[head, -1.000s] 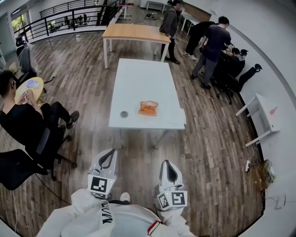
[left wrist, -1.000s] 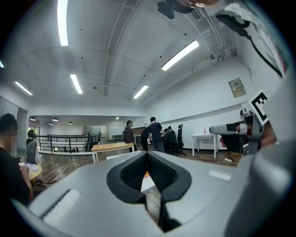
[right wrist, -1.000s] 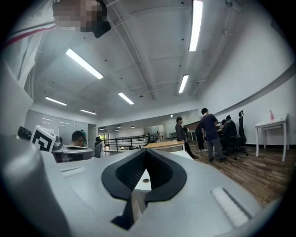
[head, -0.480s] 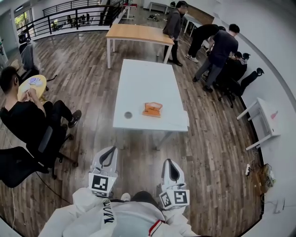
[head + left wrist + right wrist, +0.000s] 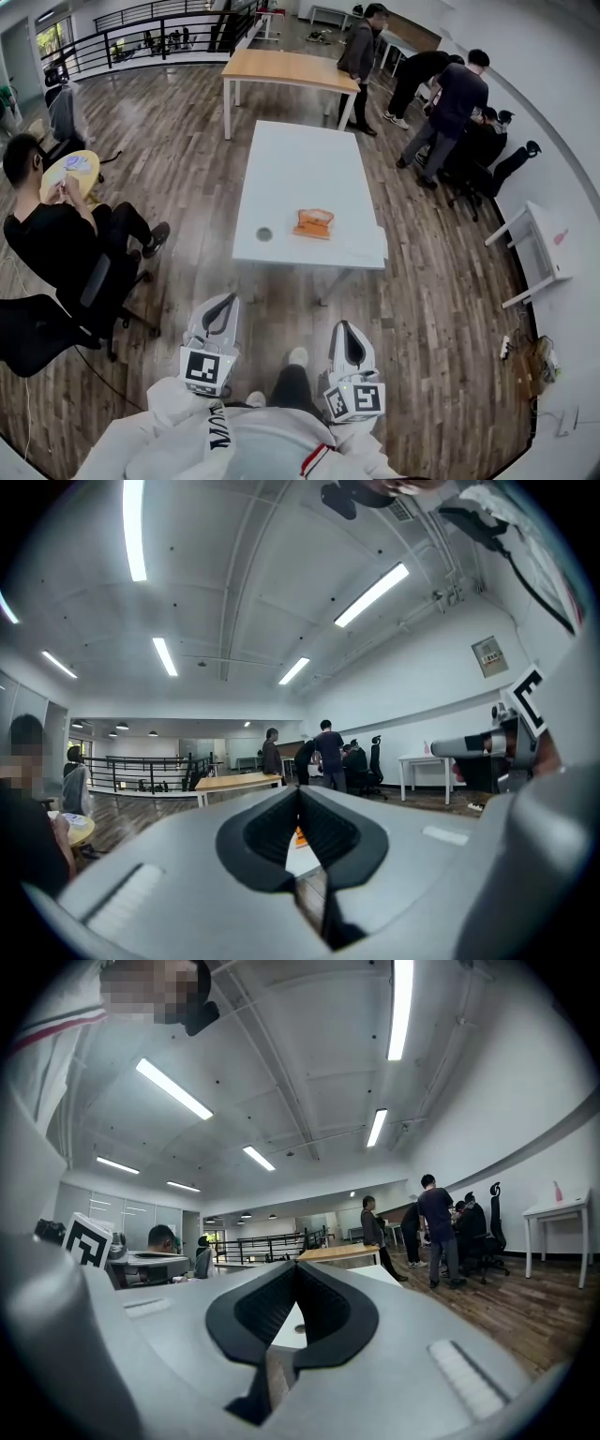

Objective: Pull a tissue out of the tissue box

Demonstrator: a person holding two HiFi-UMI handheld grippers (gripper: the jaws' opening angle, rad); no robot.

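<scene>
Too small for me to tell: any tissue showing on the tissue box (image 5: 313,223); what the dark round spot (image 5: 264,234) near it is.

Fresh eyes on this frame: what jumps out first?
The long white table stands mid-floor, with the orange tissue box near its close end and a small dark round thing left of it. At the bottom of the head view, the left gripper and right gripper point toward it from well short, both shut and empty. People stand at upper right.
</scene>
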